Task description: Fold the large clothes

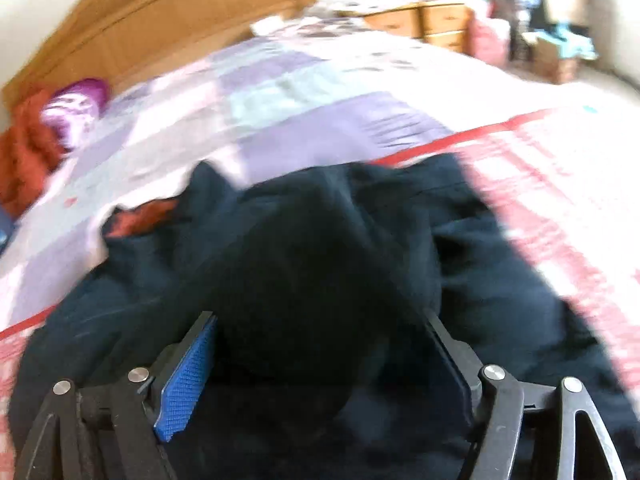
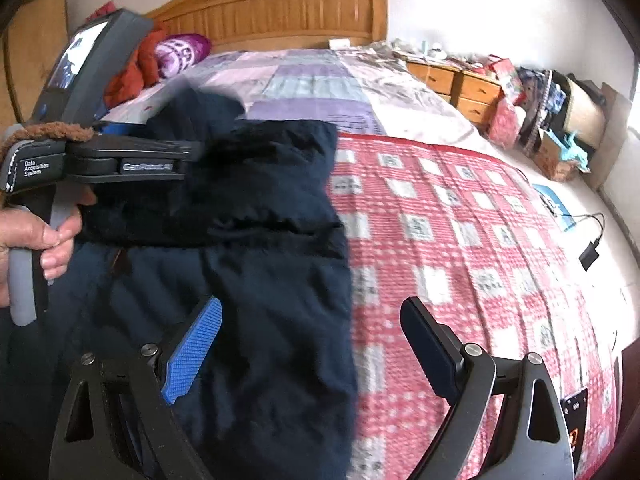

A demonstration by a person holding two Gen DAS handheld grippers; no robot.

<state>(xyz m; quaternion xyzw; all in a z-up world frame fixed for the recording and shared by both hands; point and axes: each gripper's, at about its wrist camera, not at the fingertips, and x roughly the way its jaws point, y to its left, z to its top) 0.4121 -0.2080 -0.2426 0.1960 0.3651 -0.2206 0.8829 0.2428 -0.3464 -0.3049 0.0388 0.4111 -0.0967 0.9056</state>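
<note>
A large dark navy garment (image 2: 260, 280) lies on the bed, with a folded layer across its upper part. In the left wrist view, which is blurred, a mound of the navy garment (image 1: 320, 240) bulges up between the wide-apart fingers of my left gripper (image 1: 320, 316); the pads do not clamp it. The right wrist view shows the left gripper (image 2: 188, 156) held by a hand (image 2: 44, 236) at the fold's left end. My right gripper (image 2: 312, 302) hovers open over the garment's right edge, with nothing between its fingers.
A red-and-white checked blanket (image 2: 460, 220) covers the near bed, a purple patchwork sheet (image 2: 300, 88) the far part. Orange-red cloth (image 2: 132, 68) and a purple pillow (image 2: 180, 52) lie by the wooden headboard (image 2: 280, 8). Cluttered drawers (image 2: 460, 84) stand right. A black box with cable (image 2: 590, 256) lies on the bed's right side.
</note>
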